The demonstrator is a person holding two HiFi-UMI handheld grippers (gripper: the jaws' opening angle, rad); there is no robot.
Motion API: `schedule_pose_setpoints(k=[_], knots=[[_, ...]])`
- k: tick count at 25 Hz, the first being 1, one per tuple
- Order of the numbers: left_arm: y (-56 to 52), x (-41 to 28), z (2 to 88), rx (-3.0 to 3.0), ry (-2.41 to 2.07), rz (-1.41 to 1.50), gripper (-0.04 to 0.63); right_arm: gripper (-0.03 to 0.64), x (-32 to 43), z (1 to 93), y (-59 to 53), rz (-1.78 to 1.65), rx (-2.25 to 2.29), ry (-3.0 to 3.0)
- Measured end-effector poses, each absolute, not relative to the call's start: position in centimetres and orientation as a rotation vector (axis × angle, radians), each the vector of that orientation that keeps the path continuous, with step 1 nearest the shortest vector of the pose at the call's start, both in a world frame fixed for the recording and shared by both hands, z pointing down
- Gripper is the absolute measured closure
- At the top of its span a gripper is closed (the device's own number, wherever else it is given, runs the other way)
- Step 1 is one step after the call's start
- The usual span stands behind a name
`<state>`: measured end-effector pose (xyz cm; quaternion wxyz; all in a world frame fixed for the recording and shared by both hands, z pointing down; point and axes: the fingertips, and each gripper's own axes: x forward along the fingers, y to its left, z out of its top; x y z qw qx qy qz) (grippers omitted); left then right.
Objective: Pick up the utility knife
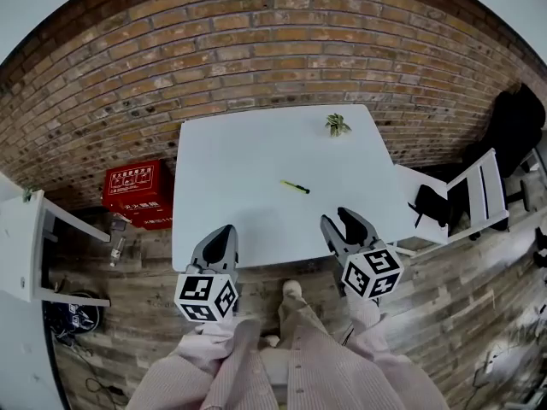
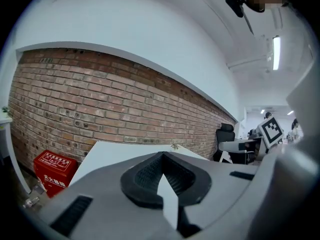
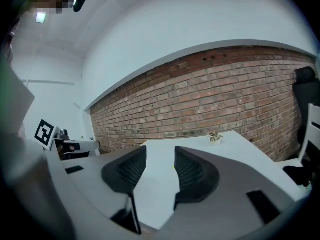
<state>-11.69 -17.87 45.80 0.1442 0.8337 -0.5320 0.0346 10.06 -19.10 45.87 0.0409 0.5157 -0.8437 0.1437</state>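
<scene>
The utility knife [image 1: 295, 186], slim and yellow-green with a dark end, lies flat on the white table [image 1: 239, 161], right of its middle. Both grippers hover at the table's near edge, short of the knife. My left gripper [image 1: 226, 231] is to the knife's lower left, its fingertips meeting and nothing held; in the left gripper view its jaws [image 2: 161, 155] touch at the tip. My right gripper [image 1: 339, 219] is just below and right of the knife, open. In the right gripper view [image 3: 160, 152] a tiny yellow-green speck, the knife [image 3: 173, 167], shows through the gap.
A small potted plant [image 1: 338, 125] stands at the table's far right. A brick wall [image 1: 256, 49] runs behind. A red box [image 1: 137, 193] sits on the floor to the left, white chairs [image 1: 466, 195] to the right, and a white shelf [image 1: 21, 237] at far left.
</scene>
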Motion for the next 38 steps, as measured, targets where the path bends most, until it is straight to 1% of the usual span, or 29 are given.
schedule_pose_setpoints(k=[9,17,38], knots=[[-23.6,-10.3,49.0,2.305,-1.543,0.155,0.603,0.456,9.4,50.3,-26.1,0.534,1.388,-2.548],[-26.5,-9.1,53.4,2.19,-1.529,0.238,0.603,0.456,9.0,55.2,-30.0,0.593,1.217,-2.481],[-29.9,-7.3,60.2,2.022,-1.417,0.345,0.603,0.456,6.5,63.3,-35.0,0.518,0.889,-2.307]])
